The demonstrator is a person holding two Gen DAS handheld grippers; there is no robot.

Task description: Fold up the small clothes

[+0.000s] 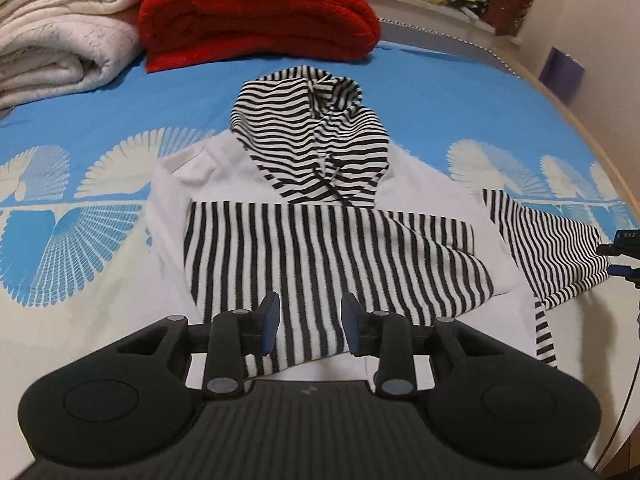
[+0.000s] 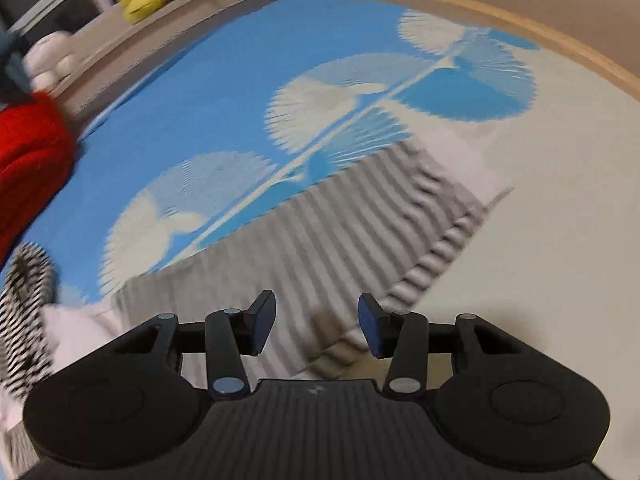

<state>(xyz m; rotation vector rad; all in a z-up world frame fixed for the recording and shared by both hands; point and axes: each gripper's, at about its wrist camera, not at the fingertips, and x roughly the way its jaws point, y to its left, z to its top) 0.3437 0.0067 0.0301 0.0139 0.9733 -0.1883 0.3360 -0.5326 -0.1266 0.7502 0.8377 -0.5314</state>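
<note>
Left claw agape above hoodie hem

The hoodie is soft striped knit cloth on a smooth printed bedsheet. Near its far edge lie a fuzzy red blanket and plush cream blankets. Both grippers look matt black plastic.

Both views are evenly and fairly brightly lit by soft indoor light, with no glare. The left wrist view is mostly sharp; the hoodie stripes read crisply. The right wrist view is smeared by motion blur: the sleeve stripes wash to grey. Fisheye distortion bends the bed edge into an arc. A faint shadow lies beneath the right gripper.
</note>
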